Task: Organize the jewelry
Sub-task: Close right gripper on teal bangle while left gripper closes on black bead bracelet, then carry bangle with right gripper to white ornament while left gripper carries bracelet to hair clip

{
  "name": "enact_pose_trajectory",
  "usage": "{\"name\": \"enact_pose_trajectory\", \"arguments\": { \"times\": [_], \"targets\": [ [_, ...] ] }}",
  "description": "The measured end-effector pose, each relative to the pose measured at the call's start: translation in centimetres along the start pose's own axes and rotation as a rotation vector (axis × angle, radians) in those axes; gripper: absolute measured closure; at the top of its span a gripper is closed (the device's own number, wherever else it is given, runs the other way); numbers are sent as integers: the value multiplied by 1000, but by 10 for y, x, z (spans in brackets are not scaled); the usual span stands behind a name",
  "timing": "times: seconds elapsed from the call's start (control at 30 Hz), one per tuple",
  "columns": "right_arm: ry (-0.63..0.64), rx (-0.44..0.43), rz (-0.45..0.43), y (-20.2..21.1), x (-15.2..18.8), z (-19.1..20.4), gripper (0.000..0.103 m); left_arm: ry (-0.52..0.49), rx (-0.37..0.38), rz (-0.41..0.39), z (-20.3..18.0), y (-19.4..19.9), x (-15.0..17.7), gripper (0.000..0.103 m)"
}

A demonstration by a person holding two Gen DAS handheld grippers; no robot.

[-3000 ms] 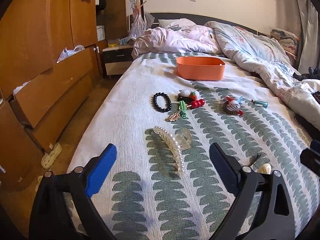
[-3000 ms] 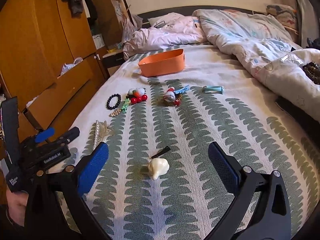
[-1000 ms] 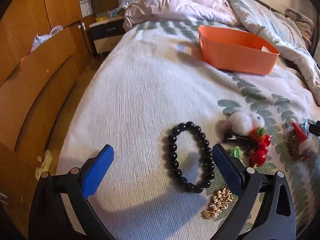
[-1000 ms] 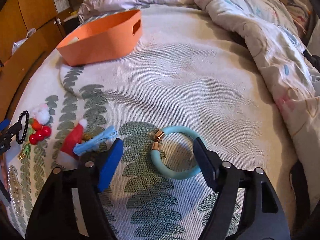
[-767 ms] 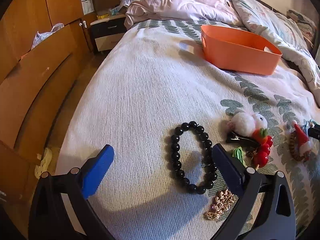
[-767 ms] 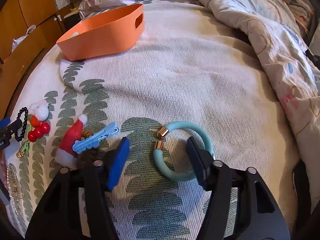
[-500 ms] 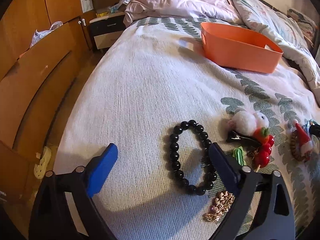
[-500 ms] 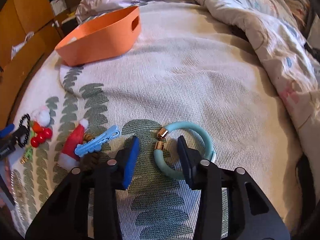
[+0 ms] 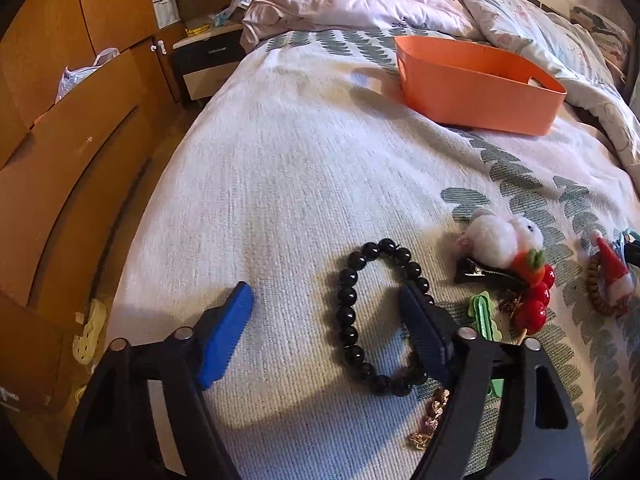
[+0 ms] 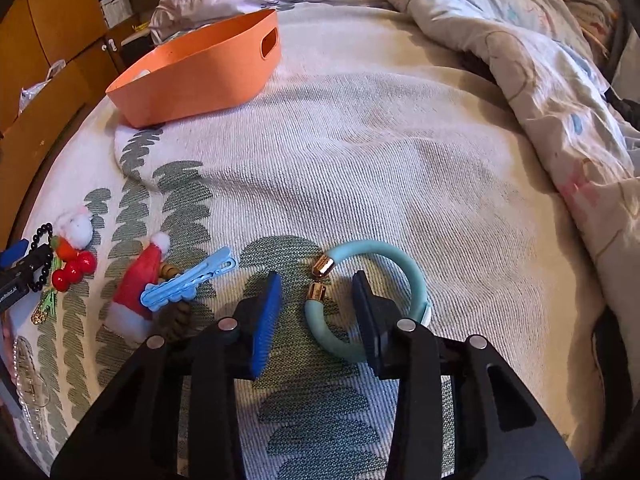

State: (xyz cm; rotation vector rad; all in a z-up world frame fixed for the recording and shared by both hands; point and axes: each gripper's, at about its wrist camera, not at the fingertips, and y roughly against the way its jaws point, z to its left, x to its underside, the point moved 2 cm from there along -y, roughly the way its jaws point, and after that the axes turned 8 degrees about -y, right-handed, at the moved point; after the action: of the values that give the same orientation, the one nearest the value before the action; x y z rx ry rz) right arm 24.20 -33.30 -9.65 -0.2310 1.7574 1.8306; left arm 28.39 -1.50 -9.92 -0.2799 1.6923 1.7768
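The right gripper (image 10: 316, 300) is seen part-closed, not yet clamped, straddling one limb of the teal bangle (image 10: 400, 276) that lies flat on the bed (image 10: 400, 140); the gold-capped ends of the bangle sit in the gap, the right finger stands inside the ring, the left finger outside it. The ring's band at that spot runs roughly along the finger direction, so a squeeze across it is judged workable. The left gripper (image 9: 324, 312) is held open over the black bead bracelet (image 9: 348, 312): the near-left strand lies between the fingers, the right finger is placed over or inside the loop, exact contact cannot be told. The bracelet's long axis points away from the left gripper, toward the orange basket (image 9: 472, 92), which is set well apart, further up the bed and slightly right. From the right wrist view the orange basket is up and left. Nothing is gripped yet. Each hand is nearer its own piece. Plush hair clips (image 9: 504, 240) and a blue clip (image 10: 188, 284) are left beside.
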Motion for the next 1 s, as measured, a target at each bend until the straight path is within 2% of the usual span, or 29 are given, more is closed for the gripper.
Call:
{"name": "enact_pose_trajectory", "arguments": {
  "times": [0.1,0.4,0.47,0.53,0.63,0.83,1.0],
  "targets": [
    [-5,-5,-2,1,0,0,69,5,-13,-1,2,1,0,41],
    [19,-9,-4,3,2,8,84,9,-5,-2,5,0,0,45],
    [12,-18,-3,4,2,7,88,25,-3,-8,8,2,-1,54],
    [-2,-28,0,5,2,5,91,33,-11,-14,10,4,-1,69],
    [-6,-37,4,6,2,4,93,31,-10,-13,12,5,-2,79],
    [-19,-52,9,7,1,2,93,31,-11,-19,12,8,-3,93],
    [-49,-85,12,13,-3,-3,93,46,6,-21,15,11,-4,93]
  ]
}}
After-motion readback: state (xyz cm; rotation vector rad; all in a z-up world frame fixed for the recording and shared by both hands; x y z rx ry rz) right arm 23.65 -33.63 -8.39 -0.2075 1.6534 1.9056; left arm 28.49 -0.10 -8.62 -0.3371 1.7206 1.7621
